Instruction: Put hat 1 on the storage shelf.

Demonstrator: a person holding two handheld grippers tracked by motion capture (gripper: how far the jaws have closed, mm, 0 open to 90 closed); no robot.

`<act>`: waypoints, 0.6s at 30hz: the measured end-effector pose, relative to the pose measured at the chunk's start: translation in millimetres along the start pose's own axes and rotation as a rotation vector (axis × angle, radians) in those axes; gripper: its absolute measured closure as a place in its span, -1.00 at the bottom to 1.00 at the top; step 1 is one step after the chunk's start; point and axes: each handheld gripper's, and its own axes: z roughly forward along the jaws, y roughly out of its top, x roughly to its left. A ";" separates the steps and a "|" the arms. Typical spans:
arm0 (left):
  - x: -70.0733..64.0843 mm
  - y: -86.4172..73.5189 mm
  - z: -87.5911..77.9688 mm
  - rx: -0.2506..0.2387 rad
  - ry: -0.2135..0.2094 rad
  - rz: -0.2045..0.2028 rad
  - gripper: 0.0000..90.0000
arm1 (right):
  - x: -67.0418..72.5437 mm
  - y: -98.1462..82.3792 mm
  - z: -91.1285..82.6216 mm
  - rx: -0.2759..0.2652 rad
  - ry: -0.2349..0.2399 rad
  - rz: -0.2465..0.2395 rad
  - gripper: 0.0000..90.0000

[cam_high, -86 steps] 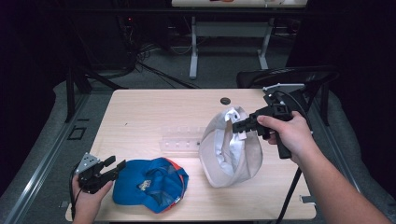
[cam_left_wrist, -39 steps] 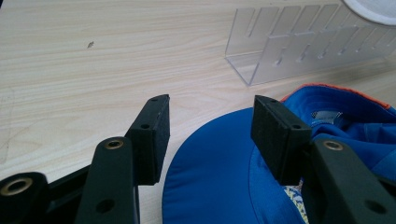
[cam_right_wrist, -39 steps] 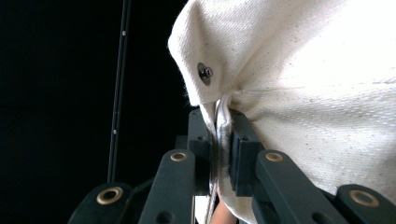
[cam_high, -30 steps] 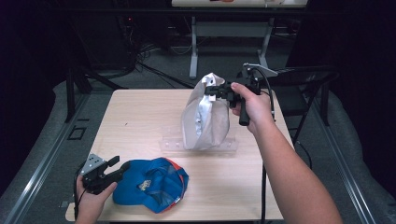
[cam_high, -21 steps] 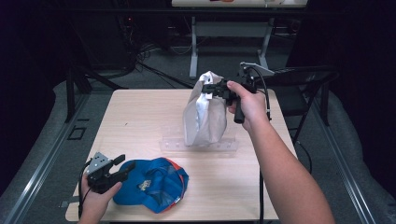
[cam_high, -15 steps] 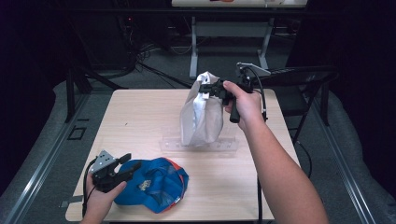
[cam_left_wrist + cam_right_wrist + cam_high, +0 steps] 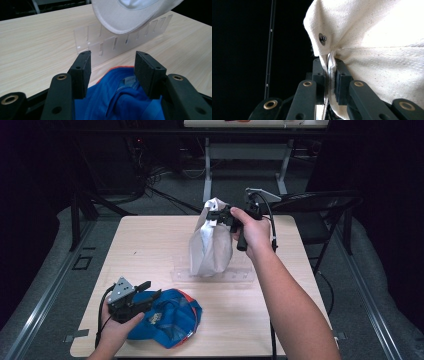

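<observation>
Right gripper view | right gripper pinches white cap, cropped | left gripper released

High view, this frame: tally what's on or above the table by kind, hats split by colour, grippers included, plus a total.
White hat, held up by the right gripper: 1
Blue hat, lying by the left gripper: 1
Clear slotted rack lying flat: 1
Grippers: 2
Total: 5
</observation>
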 end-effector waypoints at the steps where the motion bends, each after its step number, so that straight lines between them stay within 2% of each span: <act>1: -2.1 2.2 2.8 -0.002 -0.005 0.007 0.09 | -0.2 0.2 0.8 0.000 0.000 0.002 0.82; 8: -17.9 18.1 29.6 0.011 -0.028 0.040 0.10 | -1.0 0.2 4.8 -0.001 -0.006 0.000 0.81; 13: -32.9 29.0 52.3 0.034 -0.025 0.089 0.10 | -2.6 -0.3 6.2 0.000 -0.003 0.003 0.81; 16: -39.6 33.7 61.9 0.039 -0.019 0.104 0.10 | -2.2 -0.9 6.4 0.000 -0.002 0.001 0.81; 18: -44.0 37.4 67.7 0.039 -0.038 0.097 0.10 | -2.0 -1.0 6.3 0.001 -0.001 -0.002 0.81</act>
